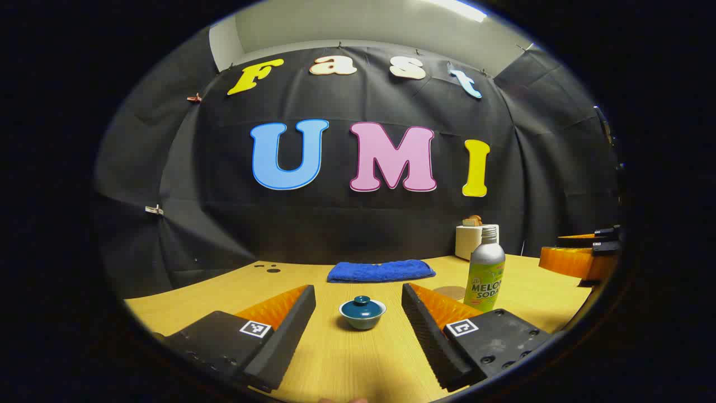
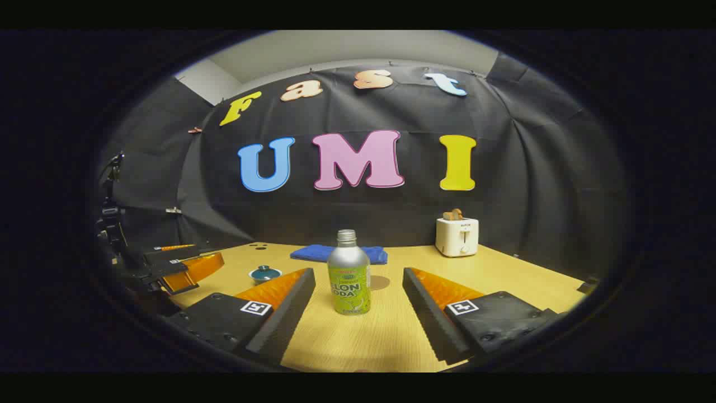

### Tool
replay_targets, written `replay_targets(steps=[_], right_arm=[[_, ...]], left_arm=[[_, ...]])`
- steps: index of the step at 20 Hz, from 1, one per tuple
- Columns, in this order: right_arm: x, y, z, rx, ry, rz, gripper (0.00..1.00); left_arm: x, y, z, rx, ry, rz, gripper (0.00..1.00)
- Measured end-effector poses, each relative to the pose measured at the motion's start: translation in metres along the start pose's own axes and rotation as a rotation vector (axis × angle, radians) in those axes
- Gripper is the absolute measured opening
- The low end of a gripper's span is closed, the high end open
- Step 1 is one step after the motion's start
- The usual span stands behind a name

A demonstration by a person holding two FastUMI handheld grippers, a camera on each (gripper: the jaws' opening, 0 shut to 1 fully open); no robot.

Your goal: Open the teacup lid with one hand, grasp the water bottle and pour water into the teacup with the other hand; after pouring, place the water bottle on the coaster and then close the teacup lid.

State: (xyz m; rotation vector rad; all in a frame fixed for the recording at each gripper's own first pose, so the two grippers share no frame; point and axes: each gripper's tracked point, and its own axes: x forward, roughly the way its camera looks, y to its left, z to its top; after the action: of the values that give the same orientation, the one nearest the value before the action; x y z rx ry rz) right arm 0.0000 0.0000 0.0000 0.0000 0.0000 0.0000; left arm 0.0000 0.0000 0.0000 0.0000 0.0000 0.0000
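Jaws of left gripper wide apart, holding nothing, aimed at teacup ahead on table. Right gripper jaws likewise spread, empty, water bottle standing just beyond them. Step in hand, by my reading: approach – nothing grasped yet. Next: left descends onto lid, pinches knob; right advances to straddle bottle body. Teacup small, teal, lid seated. Bottle upright, uncapped, silver with green label; coaster just behind it.

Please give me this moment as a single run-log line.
left gripper: open, facing lidded teacup | right gripper: open, facing water bottle | table: nothing grasped
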Motion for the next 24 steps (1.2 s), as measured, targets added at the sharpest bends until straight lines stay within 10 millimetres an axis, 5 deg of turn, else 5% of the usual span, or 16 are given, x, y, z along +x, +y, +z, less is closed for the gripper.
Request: replay_targets(steps=[8, 13, 24], right_arm=[[0.016, 0.016, -0.008, -0.036, 0.013, 0.056, 0.98], [0.027, 0.019, -0.014, -0.047, 0.02, 0.069, 0.98], [0.047, 0.004, -0.045, 0.004, 0.097, 0.041, 0.98]], left_arm=[[0.03, 0.006, -0.022, -0.093, 0.06, 0.015, 0.98], [0.04, 0.01, -0.017, -0.058, 0.037, 0.026, 0.98], [0.086, 0.013, -0.039, -0.038, 0.121, 0.012, 0.99]])
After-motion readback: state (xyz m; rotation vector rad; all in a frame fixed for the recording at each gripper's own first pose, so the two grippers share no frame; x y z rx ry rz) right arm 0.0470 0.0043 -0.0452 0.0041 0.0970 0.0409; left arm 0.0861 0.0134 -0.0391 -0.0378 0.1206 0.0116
